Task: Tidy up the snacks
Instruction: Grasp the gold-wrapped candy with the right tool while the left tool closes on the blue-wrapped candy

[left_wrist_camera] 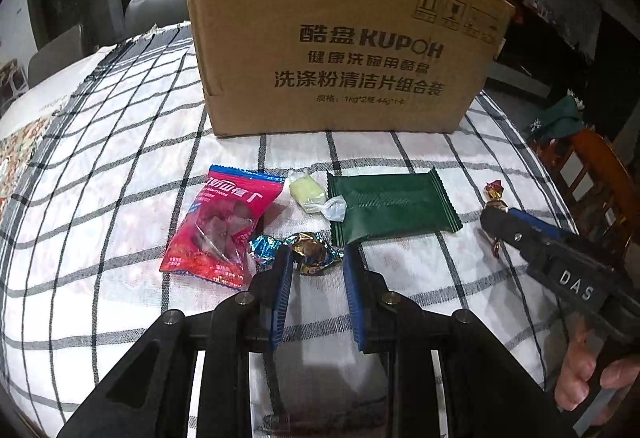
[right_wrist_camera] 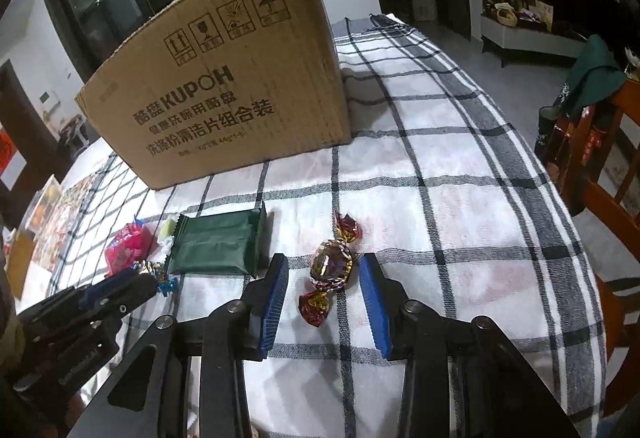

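The bench (left_wrist_camera: 120, 158), under its checked cloth, carries everything. The biggest thing on it is the box (left_wrist_camera: 332, 50), standing at the far side; I cannot see into it from either view, so I cannot tell whether any snack is inside yet. It seems the likely place for them.

In front of the box the snacks lie loose in a row. The green pack (left_wrist_camera: 390, 206) is flat in the middle, the red pack (left_wrist_camera: 220, 226) well to its left, and the pale candy (left_wrist_camera: 310, 192) sits between them, its twisted end touching the green pack. Nearer me is the blue candy (left_wrist_camera: 310, 248), and off to the right, apart from the rest, the red candy (right_wrist_camera: 330, 262).

My left hand-held gripper (left_wrist_camera: 316, 262) is apart, its tips on either side of the blue candy, not yet closed on it. My right hand-held gripper (right_wrist_camera: 324, 278) is also apart, straddling the red candy without touching it, as far as I can tell.

So I judge the task barely begun: five snacks are on the cloth, none is held, and both grasps are about to be made. All the carrying to the box is left.
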`<state>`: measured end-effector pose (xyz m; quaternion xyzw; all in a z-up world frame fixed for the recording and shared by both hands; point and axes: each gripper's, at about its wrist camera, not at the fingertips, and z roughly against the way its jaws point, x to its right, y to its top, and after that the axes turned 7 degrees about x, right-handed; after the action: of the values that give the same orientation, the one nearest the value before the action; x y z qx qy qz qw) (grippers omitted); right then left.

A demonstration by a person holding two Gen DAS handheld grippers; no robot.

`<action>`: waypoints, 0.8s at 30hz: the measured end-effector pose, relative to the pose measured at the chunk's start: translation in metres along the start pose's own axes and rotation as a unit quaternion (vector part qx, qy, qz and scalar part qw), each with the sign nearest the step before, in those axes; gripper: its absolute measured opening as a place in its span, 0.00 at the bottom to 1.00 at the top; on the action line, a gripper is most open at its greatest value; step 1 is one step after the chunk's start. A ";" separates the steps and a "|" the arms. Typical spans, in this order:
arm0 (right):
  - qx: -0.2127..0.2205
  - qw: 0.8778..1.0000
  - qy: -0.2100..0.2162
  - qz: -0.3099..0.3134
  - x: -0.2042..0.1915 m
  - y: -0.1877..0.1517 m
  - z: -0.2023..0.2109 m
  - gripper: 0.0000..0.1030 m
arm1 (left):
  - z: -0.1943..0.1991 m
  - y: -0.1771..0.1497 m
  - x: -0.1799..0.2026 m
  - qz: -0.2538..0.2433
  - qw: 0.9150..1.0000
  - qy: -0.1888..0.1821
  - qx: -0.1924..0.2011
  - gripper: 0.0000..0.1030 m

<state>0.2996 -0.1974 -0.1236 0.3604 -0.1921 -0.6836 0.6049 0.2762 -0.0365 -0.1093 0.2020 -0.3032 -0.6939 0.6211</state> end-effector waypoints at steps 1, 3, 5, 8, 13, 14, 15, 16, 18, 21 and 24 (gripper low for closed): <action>-0.002 1.000 0.001 0.000 0.000 -0.001 -0.001 0.37 | -0.001 0.001 0.000 0.002 1.000 -0.001 0.000 0.26; 0.001 1.000 -0.002 0.006 -0.003 -0.001 -0.002 0.37 | -0.002 0.003 -0.002 0.009 1.000 -0.002 -0.002 0.26; 0.001 1.000 -0.005 0.009 -0.004 -0.001 -0.002 0.32 | -0.004 0.004 -0.002 0.012 1.000 -0.002 -0.002 0.26; 0.001 1.000 -0.010 0.021 -0.006 -0.001 -0.004 0.20 | -0.005 0.005 -0.002 0.014 1.000 -0.001 -0.001 0.26; 0.006 1.000 -0.009 0.017 -0.005 -0.002 0.001 0.20 | -0.004 0.005 -0.002 0.013 1.000 -0.001 0.000 0.26; 0.010 1.000 -0.010 0.018 -0.006 -0.002 0.004 0.20 | -0.004 0.004 -0.002 0.014 1.000 -0.002 0.000 0.26; 0.014 1.000 -0.010 0.020 -0.007 -0.002 0.007 0.20 | -0.004 0.004 -0.003 0.015 1.000 -0.003 0.001 0.26; 0.019 0.999 -0.009 0.026 -0.011 -0.002 0.011 0.20 | -0.003 0.004 -0.003 0.016 1.000 -0.004 0.001 0.26; 0.023 0.999 -0.005 0.033 -0.015 -0.001 0.015 0.20 | -0.003 0.004 -0.005 0.026 1.000 -0.008 0.001 0.30; 0.027 0.999 0.006 0.037 -0.022 0.001 0.021 0.20 | -0.006 0.005 -0.010 0.046 0.999 -0.015 -0.005 0.37; 0.030 0.999 0.016 0.041 -0.027 0.002 0.025 0.20 | -0.007 0.007 -0.011 0.060 0.998 -0.008 -0.006 0.37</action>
<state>0.2836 -0.1756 -0.0983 0.3806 -0.2177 -0.6464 0.6245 0.2878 -0.0274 -0.1107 0.1739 -0.3157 -0.6585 0.6606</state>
